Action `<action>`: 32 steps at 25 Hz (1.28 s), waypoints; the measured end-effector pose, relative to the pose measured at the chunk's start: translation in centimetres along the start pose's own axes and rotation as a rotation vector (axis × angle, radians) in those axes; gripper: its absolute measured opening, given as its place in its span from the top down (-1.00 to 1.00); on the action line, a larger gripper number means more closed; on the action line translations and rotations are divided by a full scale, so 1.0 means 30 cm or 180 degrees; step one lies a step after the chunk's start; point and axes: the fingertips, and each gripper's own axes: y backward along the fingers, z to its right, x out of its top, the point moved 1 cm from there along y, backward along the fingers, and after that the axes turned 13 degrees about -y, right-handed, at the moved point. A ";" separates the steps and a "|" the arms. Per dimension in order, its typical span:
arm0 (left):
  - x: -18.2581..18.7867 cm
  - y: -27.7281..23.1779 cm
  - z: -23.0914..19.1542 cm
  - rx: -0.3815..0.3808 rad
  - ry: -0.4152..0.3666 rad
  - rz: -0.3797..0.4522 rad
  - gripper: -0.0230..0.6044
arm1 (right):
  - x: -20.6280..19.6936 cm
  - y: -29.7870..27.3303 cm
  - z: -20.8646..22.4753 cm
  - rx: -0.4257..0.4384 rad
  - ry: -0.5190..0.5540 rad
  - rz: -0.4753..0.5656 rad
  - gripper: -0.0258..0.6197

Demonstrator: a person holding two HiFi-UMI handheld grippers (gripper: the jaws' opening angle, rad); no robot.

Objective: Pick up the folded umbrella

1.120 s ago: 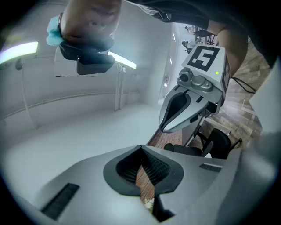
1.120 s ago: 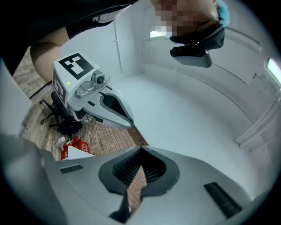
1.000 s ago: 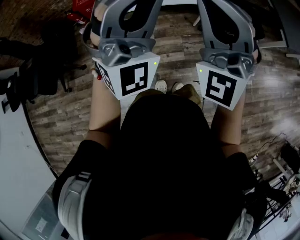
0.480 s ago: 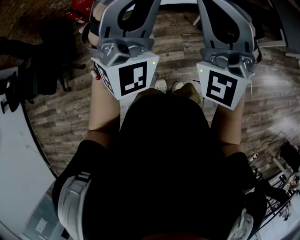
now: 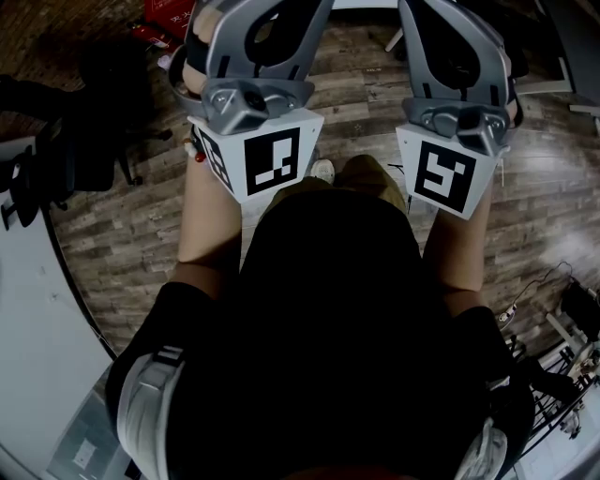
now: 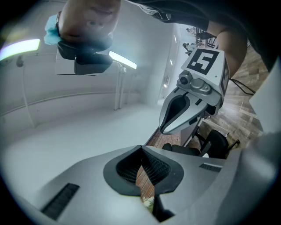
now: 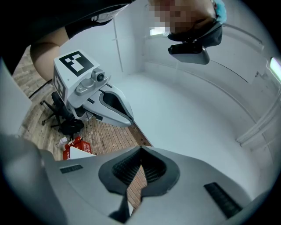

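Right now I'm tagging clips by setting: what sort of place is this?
Probably an indoor office or lab-type room. It has a wood-plank floor, a black office chair and plain white walls.

head view | L gripper point(image 5: 255, 66) & R gripper point(image 5: 457, 66) tips cut off @ top edge | shoe point(image 5: 322, 171) pt-hidden by torso point(image 5: 328, 328) | red box point(image 5: 169, 11) cropped

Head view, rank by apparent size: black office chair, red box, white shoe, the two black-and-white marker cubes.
1. black office chair, edges murky.
2. black-and-white left marker cube and right marker cube: alike, enlarged by nearness.
3. red box, cropped.
4. white shoe, partly hidden.
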 end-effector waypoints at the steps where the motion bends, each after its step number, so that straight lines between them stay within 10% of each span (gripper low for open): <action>1: -0.006 0.001 -0.002 0.0004 0.0004 -0.0008 0.89 | 0.002 -0.001 0.000 -0.0004 0.0005 0.0001 0.83; 32: -0.174 -0.165 -0.006 0.0138 -0.0188 -0.0097 0.89 | -0.141 -0.201 0.080 0.0057 0.0080 0.0063 0.83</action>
